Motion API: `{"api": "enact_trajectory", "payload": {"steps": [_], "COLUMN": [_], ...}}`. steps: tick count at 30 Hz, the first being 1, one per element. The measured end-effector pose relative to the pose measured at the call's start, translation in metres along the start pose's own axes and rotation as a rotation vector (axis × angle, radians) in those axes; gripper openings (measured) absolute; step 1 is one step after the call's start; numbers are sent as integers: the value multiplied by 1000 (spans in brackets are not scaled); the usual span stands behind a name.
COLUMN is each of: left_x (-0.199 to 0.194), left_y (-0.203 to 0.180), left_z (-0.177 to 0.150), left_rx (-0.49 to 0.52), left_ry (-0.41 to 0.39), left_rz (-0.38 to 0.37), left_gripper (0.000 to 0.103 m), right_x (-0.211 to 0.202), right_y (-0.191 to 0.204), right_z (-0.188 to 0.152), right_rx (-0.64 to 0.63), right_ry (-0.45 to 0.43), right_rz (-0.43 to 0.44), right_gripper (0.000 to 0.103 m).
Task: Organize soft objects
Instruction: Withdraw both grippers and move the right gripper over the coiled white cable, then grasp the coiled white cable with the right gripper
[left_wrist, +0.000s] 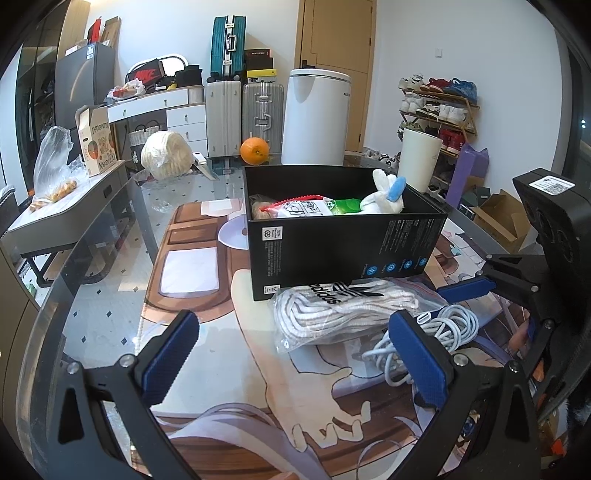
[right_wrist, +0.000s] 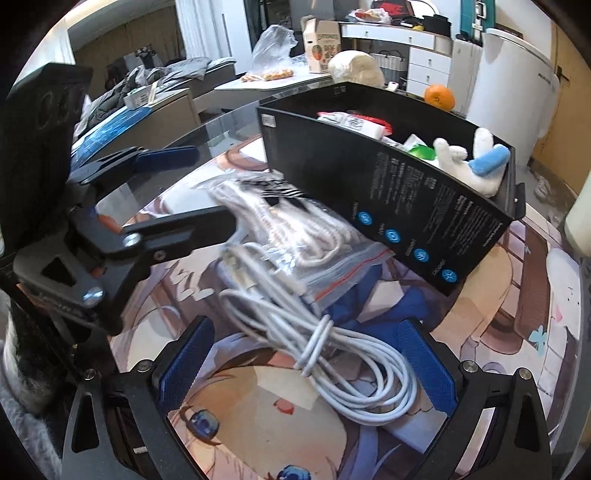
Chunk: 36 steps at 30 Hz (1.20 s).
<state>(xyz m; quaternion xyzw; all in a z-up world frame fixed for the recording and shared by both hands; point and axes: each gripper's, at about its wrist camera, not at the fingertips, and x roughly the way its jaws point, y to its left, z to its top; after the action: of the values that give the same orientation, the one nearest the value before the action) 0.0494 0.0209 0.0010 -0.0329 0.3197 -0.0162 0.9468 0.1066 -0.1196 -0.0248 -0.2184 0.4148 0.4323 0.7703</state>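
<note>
Box: the black box stands on the surface, top open, so soft things can be dropped in; a plush rabbit and packets already lie inside.
Bag of rope: the clear bag of white rope lies flat against the box's near wall, probably waiting its turn.
Cable: the coiled white cable lies on the surface, partly over the bag's edge, in front of the box.
Cable axis: in the right wrist view its long axis runs from near right to far left, loose end toward the bag.
Right claw: right claw is spread apart, one finger either side of the coil, nothing clamped; seemingly lined up to take it.
Left claw: left claw is apart and empty, just short of the bag.
</note>
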Motion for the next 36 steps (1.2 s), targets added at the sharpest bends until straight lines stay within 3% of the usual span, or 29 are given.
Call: {"api": "enact_trajectory", "payload": {"steps": [4,8,18,21,23,25,36], "left_x": [1,2,1,1,1,2,1], "left_y": [0,1,1,1,1,1,11], "left_z": [0,0,0,0,-1,-1,0], "left_rx": [-2,-11,-9,-9,-10,-11,-73], "left_ry": [2,5,5,6,7,8,10], "left_rz": [-6,-13,-10,-10,-12,-12,-57], "left_gripper": [103,103,103,103,103,103,103], "right_x": [1,-4,-5,-6,-8,-9,-17], "right_y": [-4,-5,4,4,6,9,14], "right_z": [-3,-5,-12,-13,-15,-15,-22], "right_rx": [14,-11,-80,-90,-108,-129,-189], "right_ry": [-13,-36,-24,-31,-41,-44,-43], "right_rz": [-17,-22,-8,-10,1,6,18], "right_gripper": [82,71,68,54,37,31,29]}}
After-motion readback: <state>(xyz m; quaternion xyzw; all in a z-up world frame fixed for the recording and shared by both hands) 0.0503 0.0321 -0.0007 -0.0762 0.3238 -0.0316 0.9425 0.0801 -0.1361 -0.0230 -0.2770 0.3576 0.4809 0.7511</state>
